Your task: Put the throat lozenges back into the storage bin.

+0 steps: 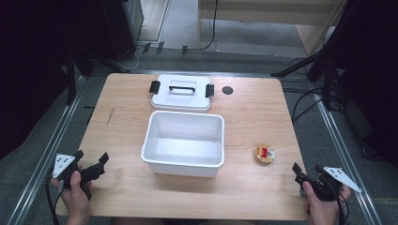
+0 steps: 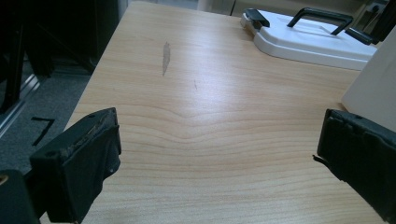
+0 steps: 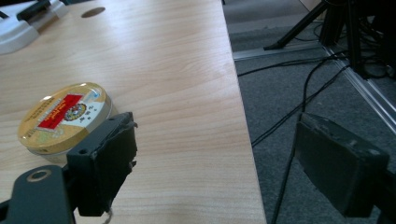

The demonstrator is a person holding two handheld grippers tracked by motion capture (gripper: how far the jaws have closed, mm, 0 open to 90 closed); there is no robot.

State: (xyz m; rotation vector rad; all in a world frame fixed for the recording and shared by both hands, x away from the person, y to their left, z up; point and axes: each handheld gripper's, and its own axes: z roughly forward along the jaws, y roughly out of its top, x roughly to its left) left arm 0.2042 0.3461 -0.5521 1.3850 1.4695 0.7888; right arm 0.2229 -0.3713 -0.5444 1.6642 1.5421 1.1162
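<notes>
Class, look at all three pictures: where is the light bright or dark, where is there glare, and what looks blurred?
High view: the table is evenly lit, the room's far corners fall black, and the white bin looks slightly washed out. Left gripper view: the near tongs are soft and the lid is pale. Right gripper view: a sheen lies on the tin, and the close tongs blur.

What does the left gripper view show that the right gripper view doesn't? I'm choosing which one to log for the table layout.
Left gripper view alone: the lid's black handle, a white wall of the box at the right edge, and a grey scuff on the wood.

Right gripper view alone: the gold tin with a red label, the round hole in the tabletop, and cables on the grey floor.

Both: the wooden table, part of the white lid, and a pair of open black jaws.
</notes>
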